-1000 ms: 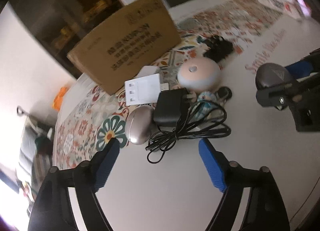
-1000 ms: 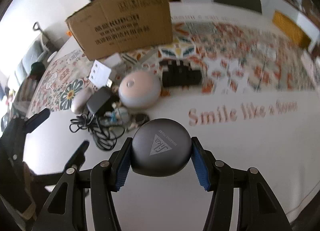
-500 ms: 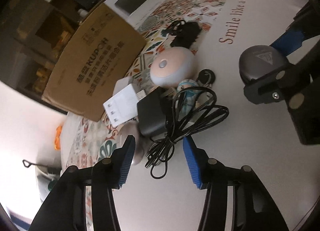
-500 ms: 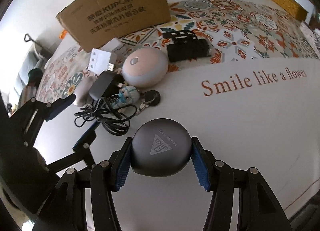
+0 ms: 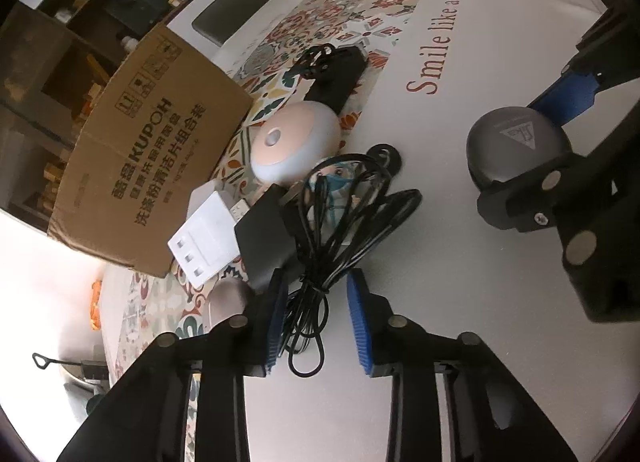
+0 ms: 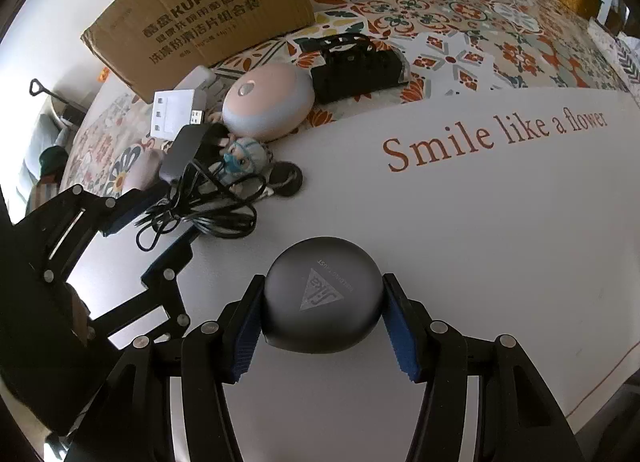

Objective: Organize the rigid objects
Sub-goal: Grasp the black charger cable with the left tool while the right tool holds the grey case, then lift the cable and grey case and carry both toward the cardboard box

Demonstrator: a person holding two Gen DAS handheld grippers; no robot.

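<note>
We log, by descending size: worktop (image 6: 500, 214), white with a patterned cloth over its far half; cardboard box (image 6: 208, 10) tipped on its side at the far left edge; round pink lamp (image 6: 268, 100) in front of the box; black block (image 6: 356, 68) to the lamp's right; dark round case (image 6: 320, 300), clamped between the pads of our right gripper (image 6: 322, 326) over the near bare worktop; white adapter (image 5: 206, 236); black charger (image 5: 264, 236); its bundled cable (image 5: 320, 246), long axis running away from our left gripper (image 5: 318, 322), whose jaws stand apart, straddling the bundle's near loops. The left gripper is the nearer; we judge closing on the cable comes next.
</note>
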